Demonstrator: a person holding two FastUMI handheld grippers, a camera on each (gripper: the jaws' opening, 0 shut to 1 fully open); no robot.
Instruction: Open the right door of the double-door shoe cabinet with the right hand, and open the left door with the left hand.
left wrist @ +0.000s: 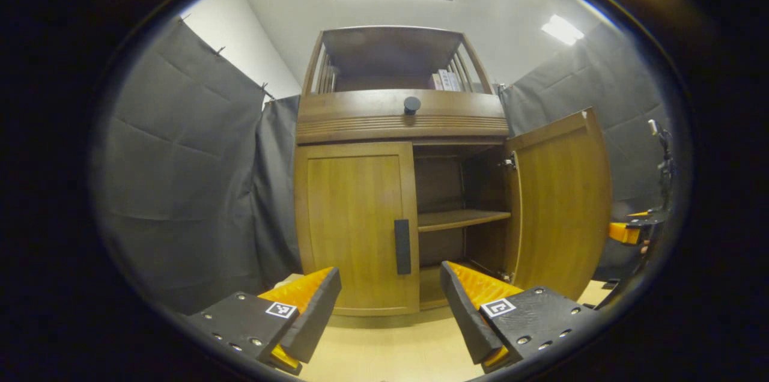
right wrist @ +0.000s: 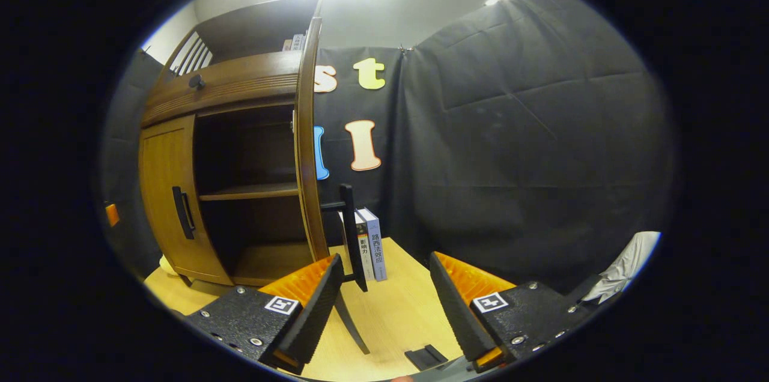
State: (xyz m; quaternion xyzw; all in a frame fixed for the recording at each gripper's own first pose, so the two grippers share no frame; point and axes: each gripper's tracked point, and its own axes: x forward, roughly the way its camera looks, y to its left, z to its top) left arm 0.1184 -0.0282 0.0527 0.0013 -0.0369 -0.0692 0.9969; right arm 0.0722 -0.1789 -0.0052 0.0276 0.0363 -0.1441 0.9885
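The wooden shoe cabinet point(left wrist: 401, 124) fills the middle of the left gripper view. Its left door point(left wrist: 354, 226) is closed, with a dark vertical handle point(left wrist: 402, 245) at its inner edge. Its right door point(left wrist: 559, 202) is swung wide open, showing a shelf point(left wrist: 462, 218) inside. My left gripper point(left wrist: 390, 304) is open, a short way in front of the left door's handle and touching nothing. In the right gripper view the right door point(right wrist: 307, 148) is seen edge-on, its dark handle point(right wrist: 351, 232) just beyond my open right gripper point(right wrist: 384, 292), near the left finger and not clamped.
Two upright books point(right wrist: 371, 244) stand on the light wooden floor point(right wrist: 396, 310) behind the open door. A small black object point(right wrist: 426, 357) lies on the floor near my right gripper. Black cloth walls close in both sides. A drawer with a round knob point(left wrist: 412, 105) sits above the doors.
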